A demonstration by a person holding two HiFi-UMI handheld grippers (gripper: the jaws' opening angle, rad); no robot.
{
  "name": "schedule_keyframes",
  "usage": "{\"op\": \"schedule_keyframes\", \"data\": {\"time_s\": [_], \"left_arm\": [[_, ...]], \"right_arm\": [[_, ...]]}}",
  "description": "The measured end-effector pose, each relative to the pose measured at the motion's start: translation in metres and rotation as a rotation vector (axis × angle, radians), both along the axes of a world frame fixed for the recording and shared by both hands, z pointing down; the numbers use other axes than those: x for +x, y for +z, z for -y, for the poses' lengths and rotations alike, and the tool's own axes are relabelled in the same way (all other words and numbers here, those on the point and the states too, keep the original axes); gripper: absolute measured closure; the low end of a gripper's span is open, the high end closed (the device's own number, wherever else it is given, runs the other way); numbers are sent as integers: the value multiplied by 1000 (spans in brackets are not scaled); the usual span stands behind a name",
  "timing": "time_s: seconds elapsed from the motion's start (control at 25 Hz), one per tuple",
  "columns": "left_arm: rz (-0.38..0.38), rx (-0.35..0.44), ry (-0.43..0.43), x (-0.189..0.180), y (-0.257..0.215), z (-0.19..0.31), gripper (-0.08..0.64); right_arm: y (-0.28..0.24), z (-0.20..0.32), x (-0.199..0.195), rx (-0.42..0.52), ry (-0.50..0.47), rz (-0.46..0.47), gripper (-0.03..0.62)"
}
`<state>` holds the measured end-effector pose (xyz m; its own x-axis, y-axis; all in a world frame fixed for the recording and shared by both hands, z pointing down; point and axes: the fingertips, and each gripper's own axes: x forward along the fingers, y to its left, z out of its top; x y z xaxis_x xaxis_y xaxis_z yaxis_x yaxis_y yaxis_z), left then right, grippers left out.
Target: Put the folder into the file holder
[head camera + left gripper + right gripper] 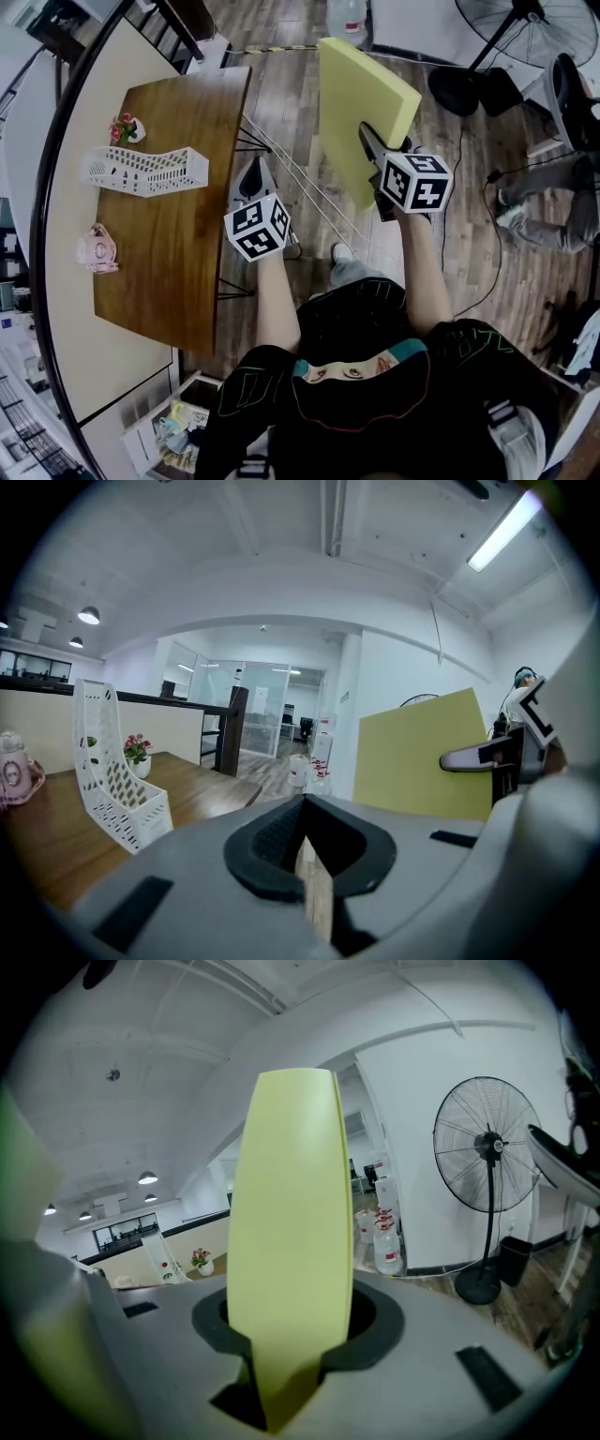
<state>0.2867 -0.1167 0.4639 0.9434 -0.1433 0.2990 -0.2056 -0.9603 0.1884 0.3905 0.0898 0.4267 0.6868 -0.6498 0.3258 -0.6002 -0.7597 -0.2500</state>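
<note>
My right gripper (368,139) is shut on the lower edge of a yellow folder (361,103) and holds it upright in the air, right of the table and above the floor. In the right gripper view the folder (291,1213) stands edge-on between the jaws of that gripper (289,1340). The white mesh file holder (145,171) lies on the wooden table (178,272), far to the left of the folder. My left gripper (251,176) hovers just off the table's right edge, shut with nothing in it. Its view shows its shut jaws (305,834), the file holder (117,780) and the folder (422,752).
A small flower pot (127,128) stands beyond the file holder and a pink object (97,248) sits nearer on the table. A floor fan (525,37) and a seated person's legs (548,202) are at the right. Cables run across the wooden floor (469,253).
</note>
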Motion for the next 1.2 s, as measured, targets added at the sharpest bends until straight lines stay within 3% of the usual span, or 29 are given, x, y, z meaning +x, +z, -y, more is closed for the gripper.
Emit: {"op": "schedule_keyframes", "data": {"time_s": [0.32, 0.64, 0.92, 1.2], "left_arm": [[-54, 15, -13, 57, -20, -8, 566], [-56, 22, -133, 65, -27, 45, 566], [-59, 37, -331, 22, -35, 131, 566], [-89, 53, -527, -47, -44, 194, 566]], "right_arm": [[-25, -4, 63, 30, -18, -48, 442], [-35, 63, 95, 47, -138, -50, 443], [-46, 177, 83, 88, -345, -47, 442], [-67, 268, 39, 135, -542, -77, 442]]}}
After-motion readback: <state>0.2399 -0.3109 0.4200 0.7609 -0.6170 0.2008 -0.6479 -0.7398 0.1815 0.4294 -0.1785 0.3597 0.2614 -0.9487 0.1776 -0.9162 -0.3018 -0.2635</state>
